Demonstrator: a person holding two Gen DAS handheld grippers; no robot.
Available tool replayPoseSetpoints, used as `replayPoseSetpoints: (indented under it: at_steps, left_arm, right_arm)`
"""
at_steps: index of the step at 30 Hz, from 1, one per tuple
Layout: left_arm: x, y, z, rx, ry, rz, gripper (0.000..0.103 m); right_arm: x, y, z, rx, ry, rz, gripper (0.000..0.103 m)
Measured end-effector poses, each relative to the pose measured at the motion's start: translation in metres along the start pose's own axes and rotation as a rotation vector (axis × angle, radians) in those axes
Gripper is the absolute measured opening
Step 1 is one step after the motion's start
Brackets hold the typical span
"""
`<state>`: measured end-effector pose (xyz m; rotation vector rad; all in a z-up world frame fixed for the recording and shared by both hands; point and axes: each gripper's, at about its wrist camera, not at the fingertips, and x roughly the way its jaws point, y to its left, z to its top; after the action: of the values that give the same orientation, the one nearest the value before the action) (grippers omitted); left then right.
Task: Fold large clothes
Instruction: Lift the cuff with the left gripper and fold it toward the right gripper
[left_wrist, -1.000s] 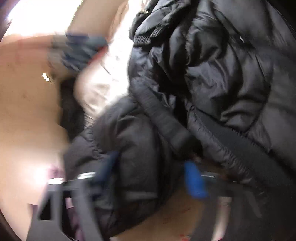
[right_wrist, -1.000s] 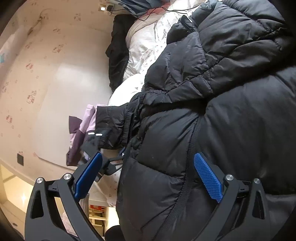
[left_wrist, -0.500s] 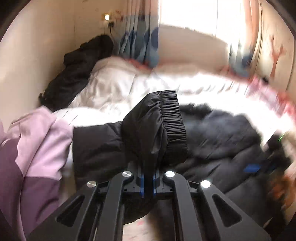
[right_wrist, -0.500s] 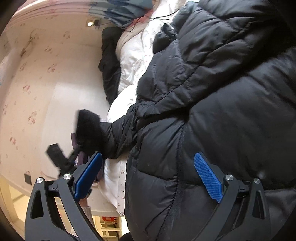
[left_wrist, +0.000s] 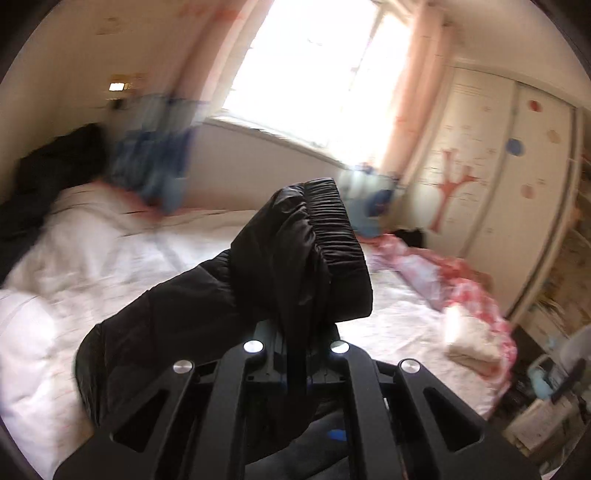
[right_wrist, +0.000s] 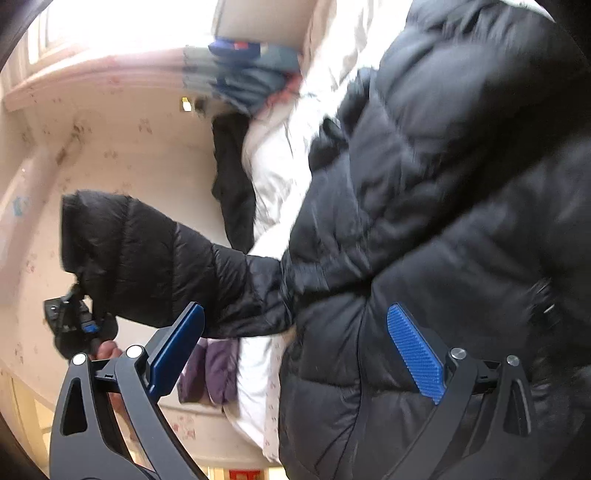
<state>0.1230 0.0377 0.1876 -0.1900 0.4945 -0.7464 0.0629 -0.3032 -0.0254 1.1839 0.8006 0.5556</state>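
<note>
The left tongs (left_wrist: 293, 363) are pressed together on the sleeve (left_wrist: 207, 314) of a black puffer jacket (right_wrist: 443, 221), the glossy quilted fabric bunched and pinched between the two black arms just below the cuff (left_wrist: 336, 236). That cuff is a band of tightly ribbed, gathered elastic, curved like a cap and standing up above the tongs; the rest of the sleeve sags down and to the left of them in soft, shiny folds. In the right wrist view the same sleeve stretches out level from the jacket's body, with the left tongs (right_wrist: 86, 326) small and dark beneath its far end and a bit of the person's hand (right_wrist: 107, 349) beside them.

The right tongs (right_wrist: 295, 350) stand wide apart, their blue pads finely ridged and flat, clamping nothing; the jacket's puffy, stitched panels lie between and beyond them, and whether a pad touches the fabric I cannot tell.

Under the jacket lies a bed (left_wrist: 92, 258) covered in rumpled white bedding. Past the cuff, a pink and red patterned blanket (left_wrist: 454, 280) is heaped on the bed, and a second dark garment (left_wrist: 48, 173) slumps on the bed's far left, against the wall.
</note>
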Motion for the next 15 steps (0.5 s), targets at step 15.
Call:
replayPoseSetpoints:
  at_steps: [15]
  left_arm:
    - [0.24, -0.054, -0.142, -0.031, 0.424, -0.159, 0.008]
  right_arm:
    - [-0.072, -0.047, 0.044, 0.232, -0.179, 0.148, 0.096]
